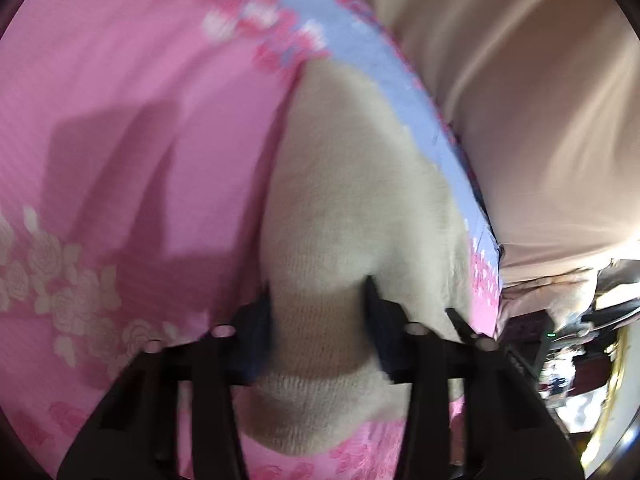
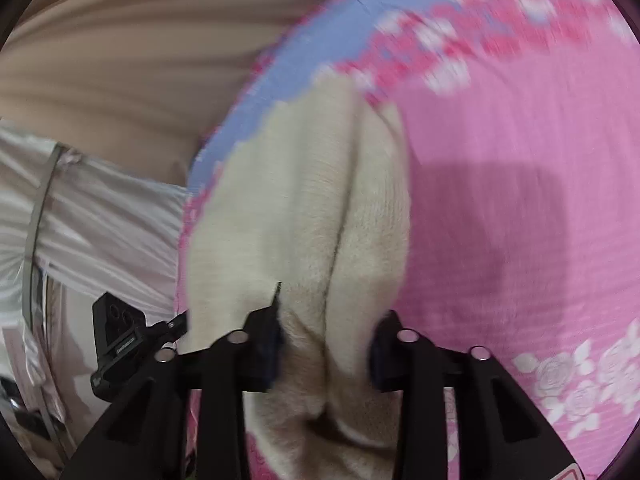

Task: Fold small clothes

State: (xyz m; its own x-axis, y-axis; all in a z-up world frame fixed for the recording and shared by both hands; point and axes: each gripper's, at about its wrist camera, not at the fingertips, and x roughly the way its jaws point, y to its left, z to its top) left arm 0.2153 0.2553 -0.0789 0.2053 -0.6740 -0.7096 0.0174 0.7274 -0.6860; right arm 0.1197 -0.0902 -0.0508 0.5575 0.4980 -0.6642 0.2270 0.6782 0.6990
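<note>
Both grippers straddle one cream knit garment point(image 1: 344, 208) lying on the pink floral bedsheet point(image 1: 120, 100) near its blue-bordered edge, long axis running straight ahead from each. Left gripper point(image 1: 318, 300): partly open, cloth between, pads clear. Right gripper point(image 2: 326, 344): partly open around a raised fold; grip cannot be confirmed.

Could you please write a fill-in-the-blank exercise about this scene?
1. The knitted garment is ____ in colour.
2. It lies on a bedsheet that is mostly ____.
3. The sheet's border band is ____.
4. The sheet's flowers look like ____.

Missing words: cream; pink; blue; roses
</note>
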